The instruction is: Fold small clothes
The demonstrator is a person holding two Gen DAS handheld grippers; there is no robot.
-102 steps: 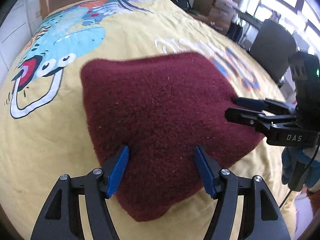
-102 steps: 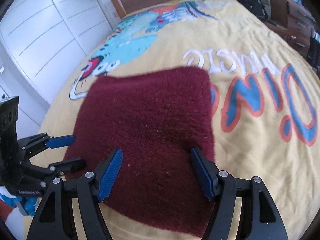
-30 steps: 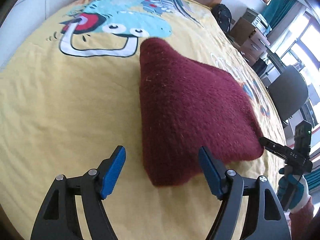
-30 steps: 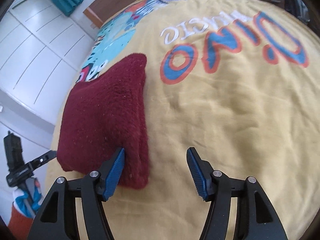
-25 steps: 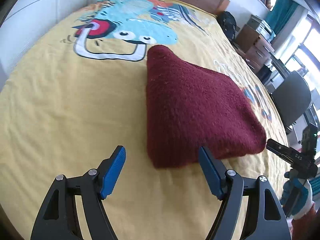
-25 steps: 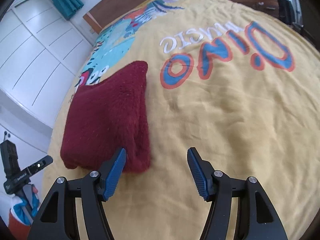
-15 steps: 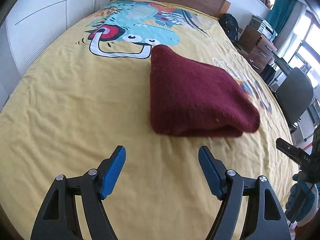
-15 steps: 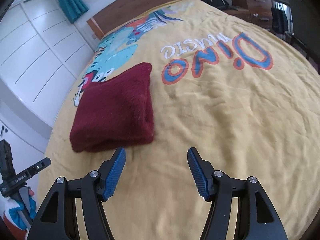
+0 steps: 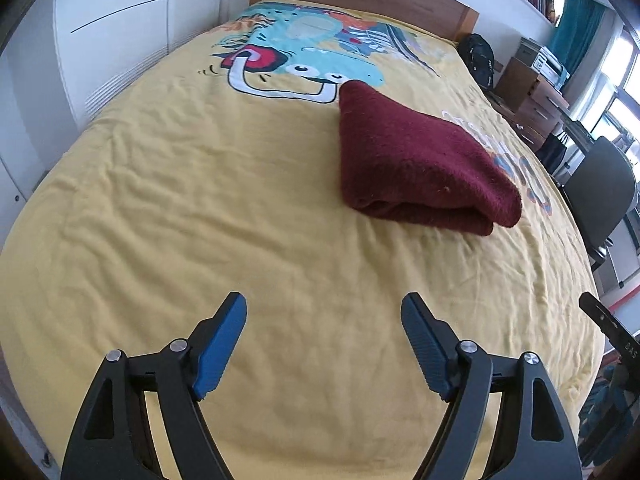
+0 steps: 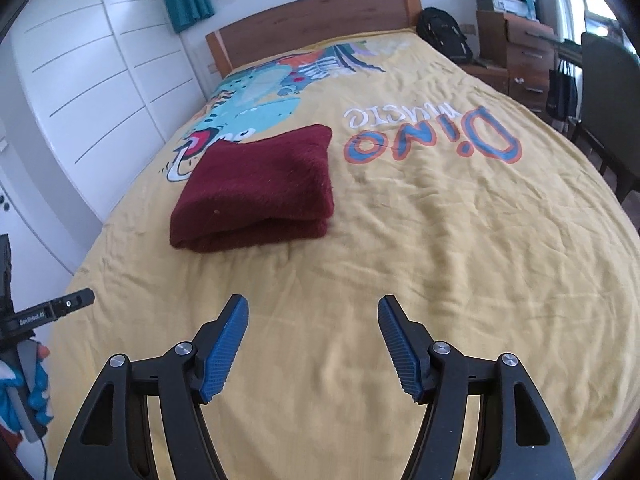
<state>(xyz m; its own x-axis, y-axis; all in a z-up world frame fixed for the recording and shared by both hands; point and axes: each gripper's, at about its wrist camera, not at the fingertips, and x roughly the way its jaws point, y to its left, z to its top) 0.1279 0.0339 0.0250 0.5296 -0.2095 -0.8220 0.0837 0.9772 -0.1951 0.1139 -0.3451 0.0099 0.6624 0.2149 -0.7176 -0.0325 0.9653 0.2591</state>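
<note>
A dark red fleece garment (image 9: pixel 416 160) lies folded into a compact rectangle on the yellow dinosaur bedspread (image 9: pixel 200 200). It also shows in the right wrist view (image 10: pixel 260 188), left of centre. My left gripper (image 9: pixel 324 344) is open and empty, well back from the garment near the foot of the bed. My right gripper (image 10: pixel 312 344) is open and empty, also well short of the garment. Part of the right gripper shows at the right edge of the left wrist view (image 9: pixel 612 332). Part of the left gripper shows at the left edge of the right wrist view (image 10: pixel 52 308).
White wardrobe doors (image 10: pixel 88 80) run along the bed's left side. A wooden headboard (image 10: pixel 312 12) is at the far end, with a black backpack (image 10: pixel 444 36) beside it. Wooden drawers (image 10: pixel 520 52) and a dark chair (image 10: pixel 608 100) stand at the right.
Both grippers have pulled back from the folded garment toward the foot of the bed, open and empty. The garment now lies flat and farther away in both views.
</note>
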